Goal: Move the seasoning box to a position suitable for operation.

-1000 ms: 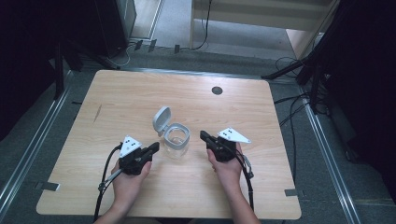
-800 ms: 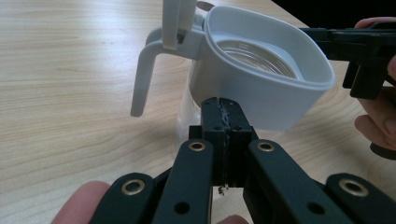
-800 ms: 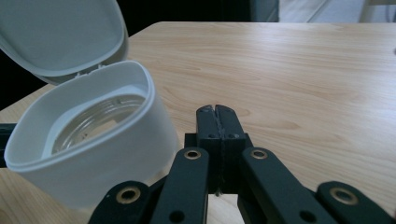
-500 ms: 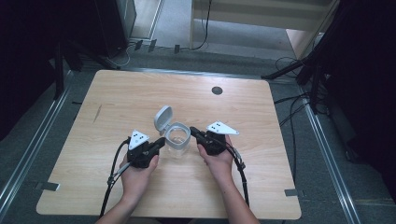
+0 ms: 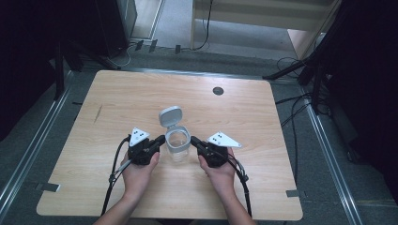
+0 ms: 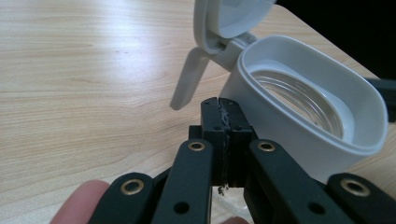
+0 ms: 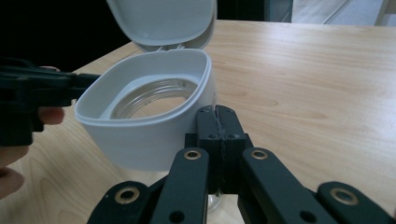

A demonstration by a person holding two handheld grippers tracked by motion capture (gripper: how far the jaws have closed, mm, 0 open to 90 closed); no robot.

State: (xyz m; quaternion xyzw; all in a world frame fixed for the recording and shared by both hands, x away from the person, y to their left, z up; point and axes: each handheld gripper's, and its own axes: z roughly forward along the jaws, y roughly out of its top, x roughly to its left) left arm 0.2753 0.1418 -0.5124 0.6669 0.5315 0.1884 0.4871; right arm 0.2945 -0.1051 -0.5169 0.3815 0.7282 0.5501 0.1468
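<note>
A clear jar with a white collar (image 5: 177, 143) stands near the table's middle, its hinged white lid (image 5: 170, 116) flipped open and upright behind it. My left gripper (image 5: 159, 139) is shut, its tips against the jar's left side; in the left gripper view the closed jaws meet the white collar (image 6: 299, 112). My right gripper (image 5: 193, 141) is shut too, tips at the jar's right side, and the right gripper view has the collar (image 7: 144, 116) just ahead of its closed jaws. Nothing is held between either pair of jaws.
The wooden table (image 5: 117, 98) has a round cable hole (image 5: 218, 90) at the back right. Cables trail from both grippers toward the front edge. Dark stands and floor cables surround the table.
Both grippers have moved inward toward the jar, from a short way off on each side to touching its sides. The jar and lid stay where they were.
</note>
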